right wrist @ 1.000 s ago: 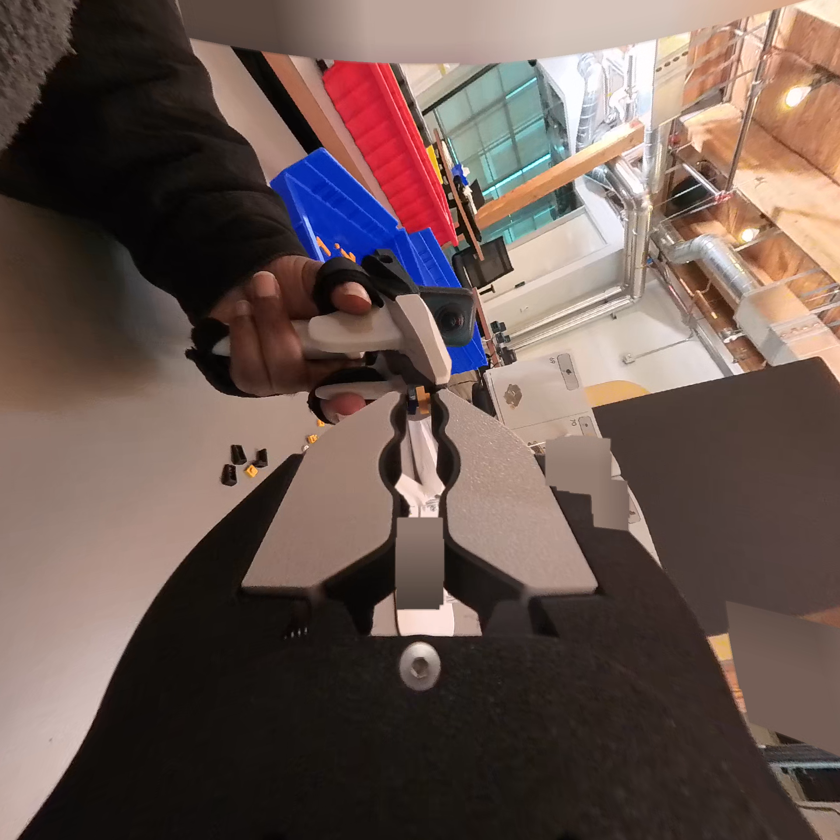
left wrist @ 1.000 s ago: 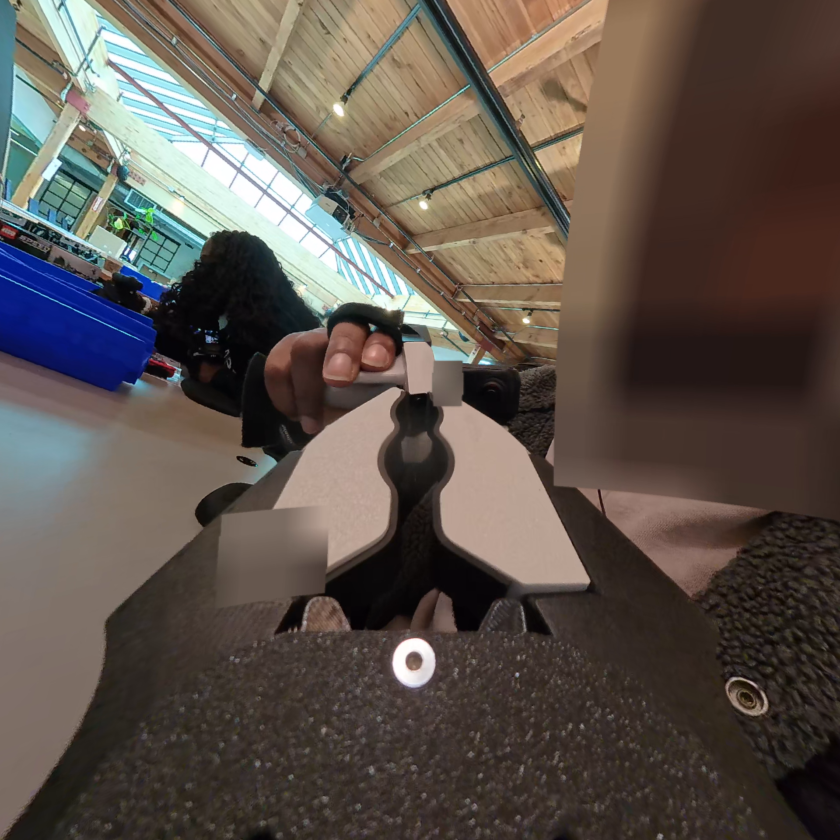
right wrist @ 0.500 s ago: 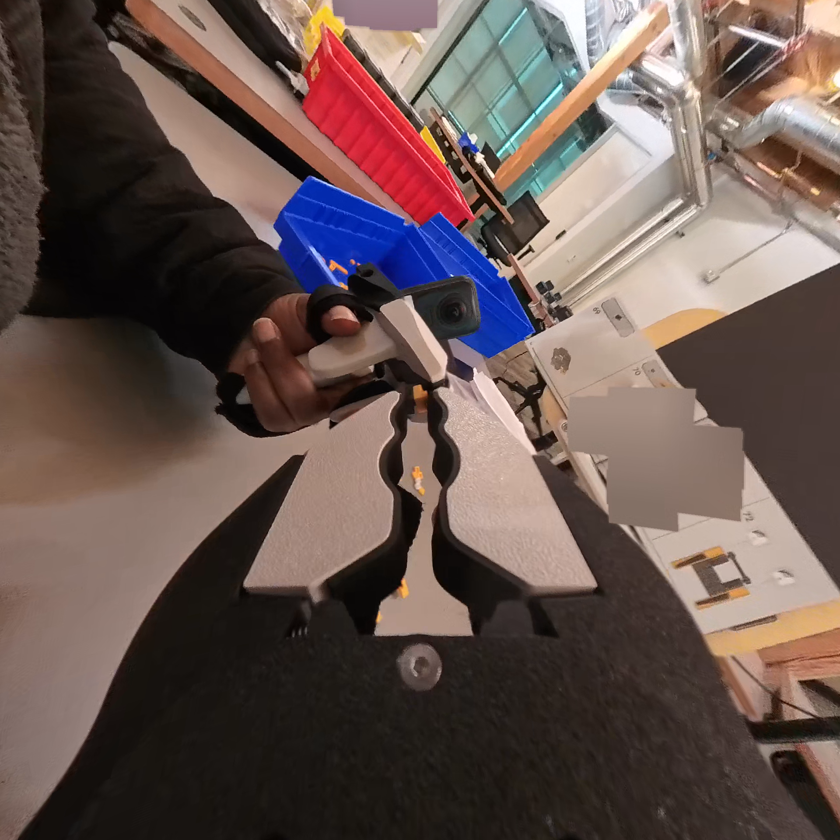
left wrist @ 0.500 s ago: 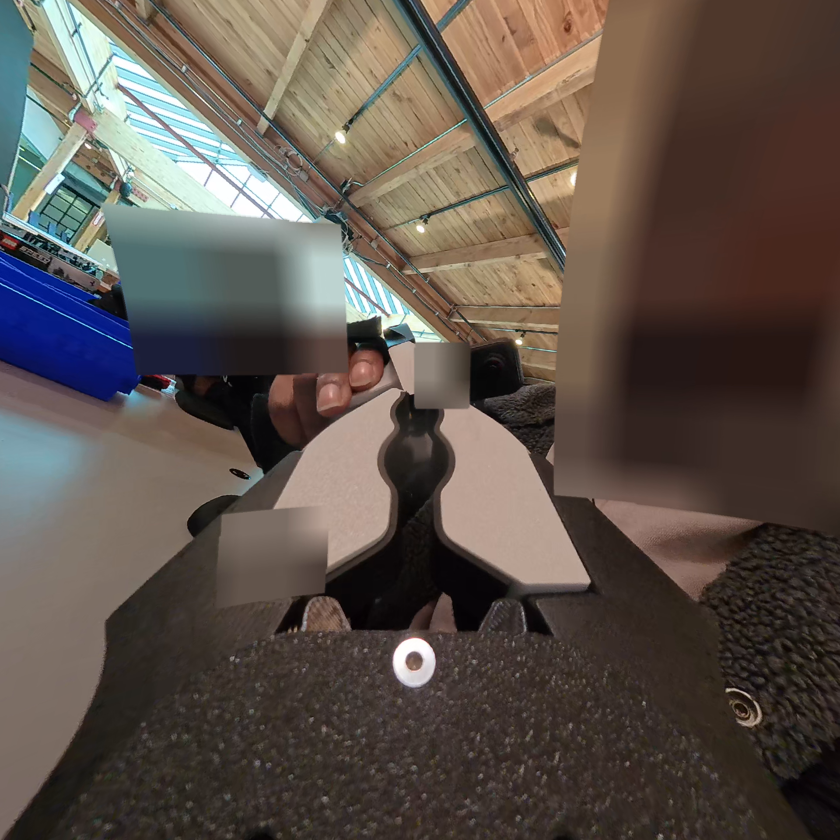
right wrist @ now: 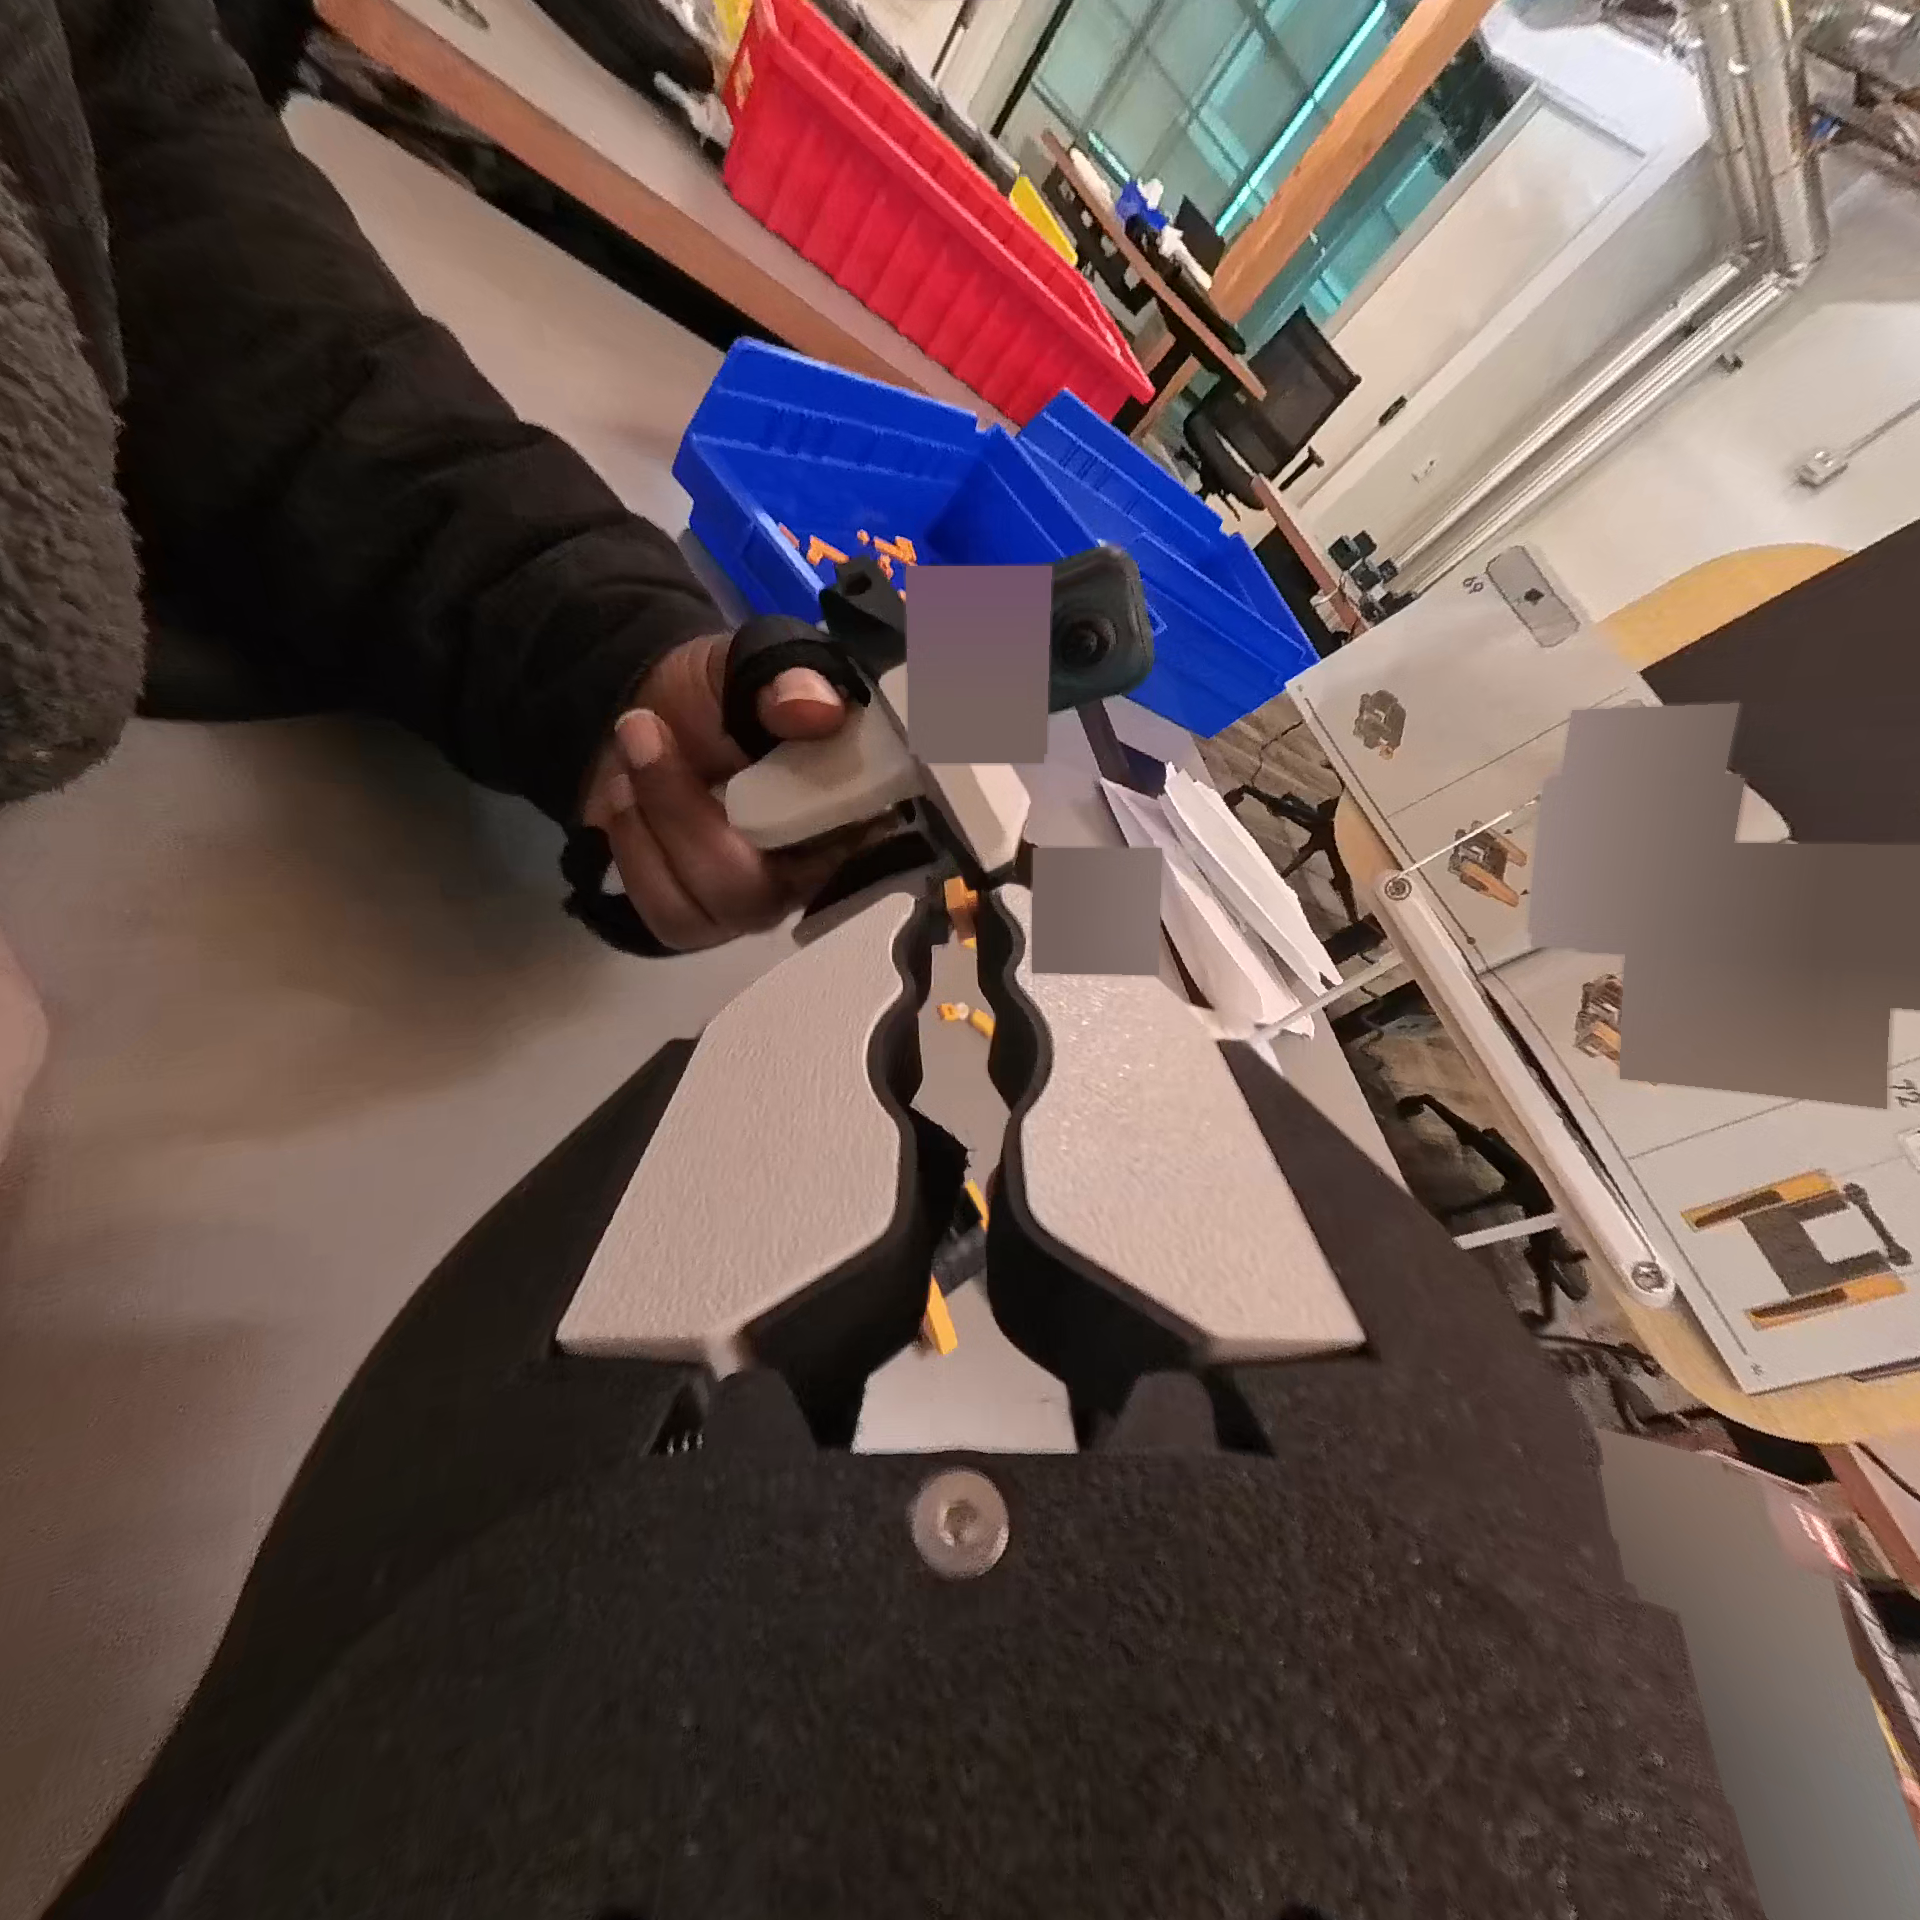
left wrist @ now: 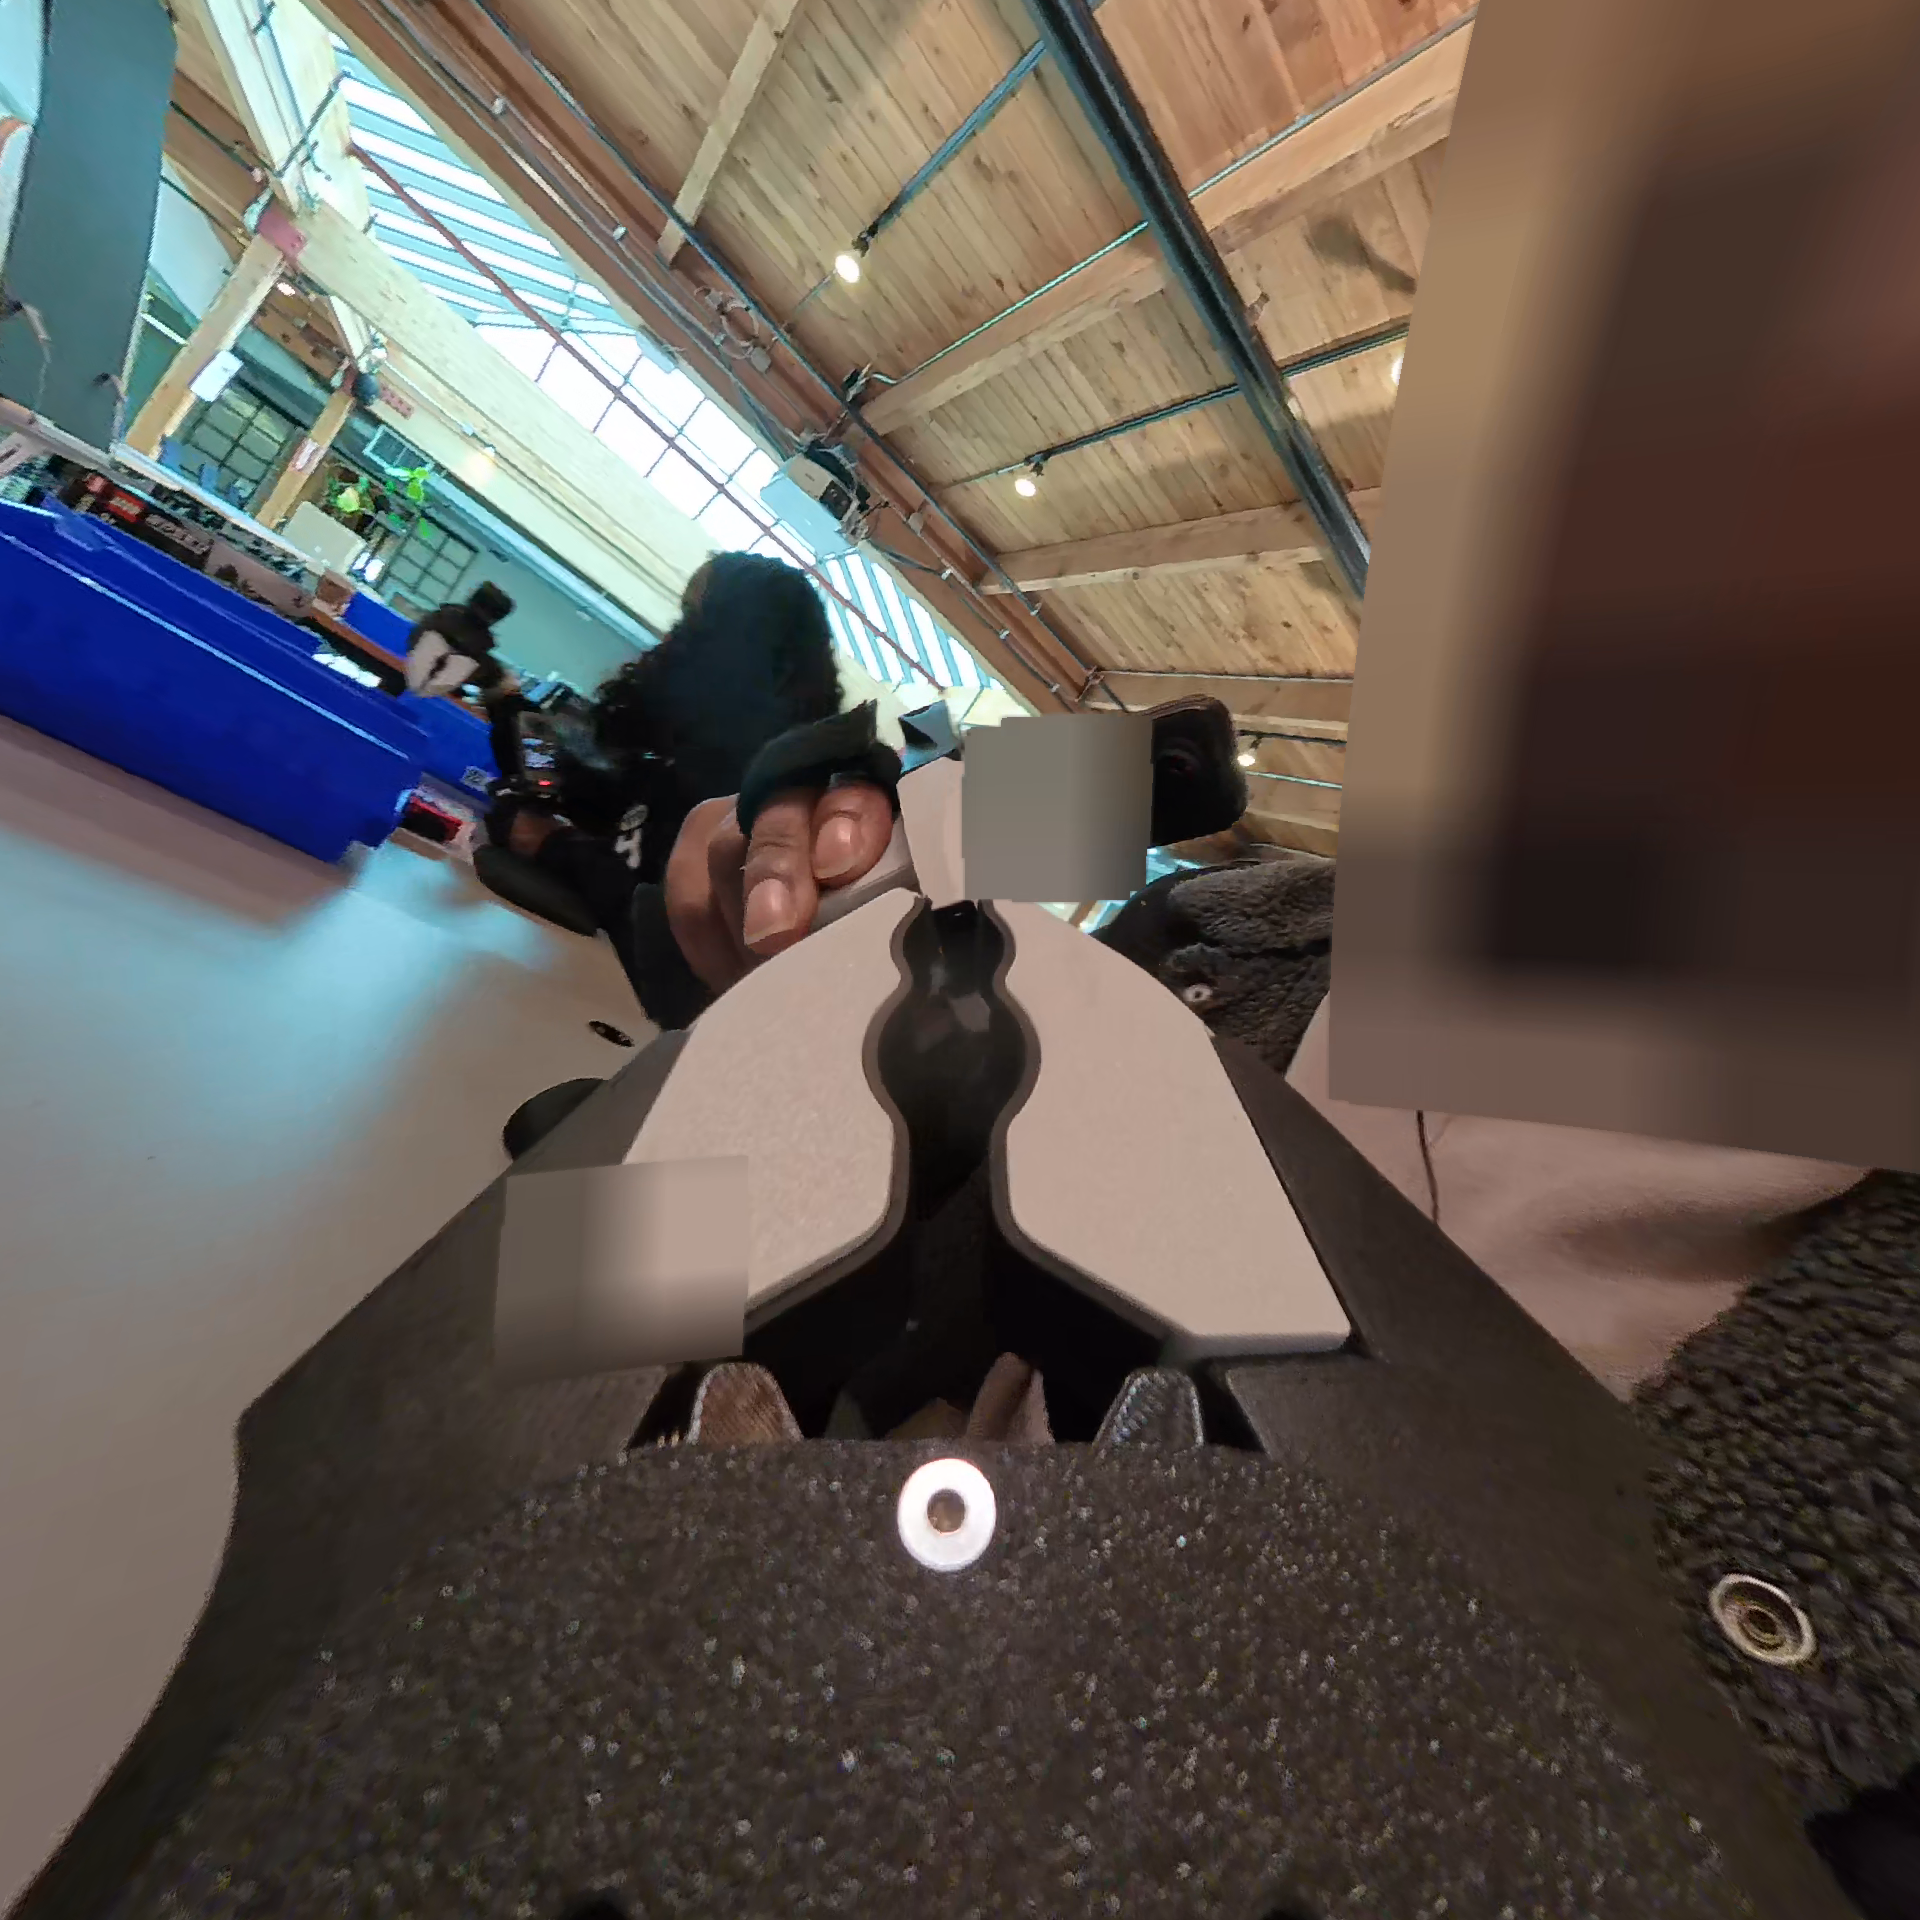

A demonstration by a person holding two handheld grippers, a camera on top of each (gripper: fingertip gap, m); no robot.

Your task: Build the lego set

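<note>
My two grippers meet tip to tip above the grey table (right wrist: 312, 987). In the right wrist view my right gripper (right wrist: 963, 906) is shut on a small orange lego piece (right wrist: 958, 900). The left gripper's grey body (right wrist: 831, 779), held by a hand, faces it. In the left wrist view my left gripper (left wrist: 956, 909) is nearly closed on a small dark piece (left wrist: 956, 923) at its tips. What that piece is stays unclear. The right gripper's body (left wrist: 894, 831) and hand sit just beyond it.
Loose orange pieces (right wrist: 966, 1016) lie on the table under the right gripper. Blue bins (right wrist: 883, 488) and a red bin (right wrist: 914, 229) stand behind. Instruction sheets (right wrist: 1558, 1039) lie at the right, white papers (right wrist: 1236, 914) beside them. A blue bin (left wrist: 187, 707) and a seated person (left wrist: 727, 675) show at the left.
The right wrist view has tilted down, showing more of the table, bins and instruction sheets. Both grippers stay tip to tip and shut.
</note>
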